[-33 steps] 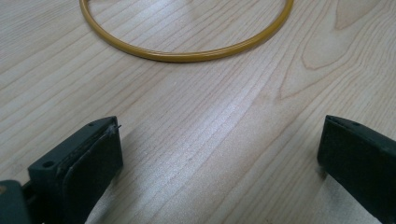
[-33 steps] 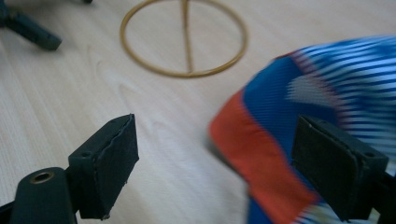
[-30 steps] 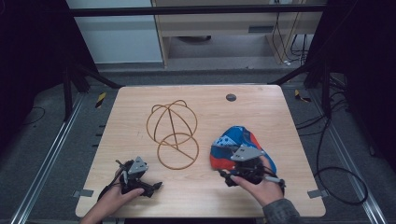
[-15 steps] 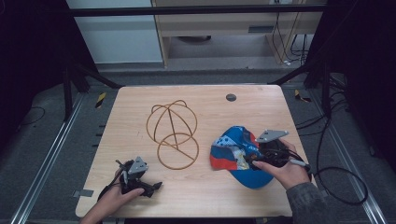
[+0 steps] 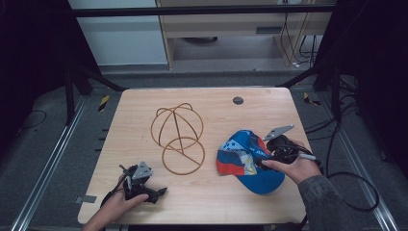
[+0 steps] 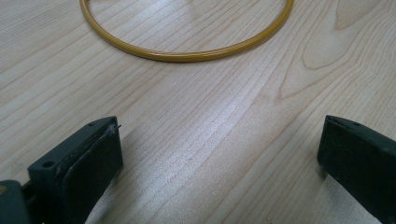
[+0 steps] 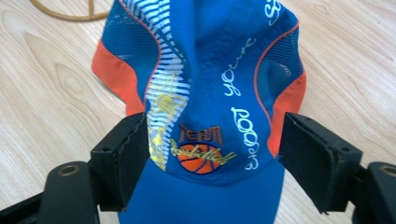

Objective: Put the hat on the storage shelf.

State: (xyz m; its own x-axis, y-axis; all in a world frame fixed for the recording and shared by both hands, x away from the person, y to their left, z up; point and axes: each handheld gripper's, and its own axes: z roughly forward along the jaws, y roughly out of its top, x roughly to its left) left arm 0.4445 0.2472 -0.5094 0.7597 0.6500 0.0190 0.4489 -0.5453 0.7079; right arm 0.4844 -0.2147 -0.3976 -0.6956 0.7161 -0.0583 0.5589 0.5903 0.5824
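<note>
A blue and orange cap (image 5: pixel 240 156) lies at the table's right. Its brim points toward the near right corner. My right gripper (image 5: pixel 263 156) comes at it from the right. In the right gripper view the jaws press on both sides of the cap (image 7: pixel 210 93), where crown meets brim, around the basketball logo; right gripper (image 7: pixel 212 154) is shut on it. A gold wire cap stand (image 5: pixel 178 137) sits mid-table. My left gripper (image 5: pixel 159 192) rests near the front left, open, nothing between its jaws (image 6: pixel 219 154), facing the stand's ring (image 6: pixel 187 53).
A small dark disc (image 5: pixel 237 100) is set into the wooden table (image 5: pixel 144 110) near its far edge. Metal rails and cables run along the floor on both sides. A strip of tape (image 5: pixel 82 198) marks the front left edge.
My right hand has swung from the cap's near side round to its right, which uncovers the brim. The cap has hardly shifted. The left gripper has stayed put.
</note>
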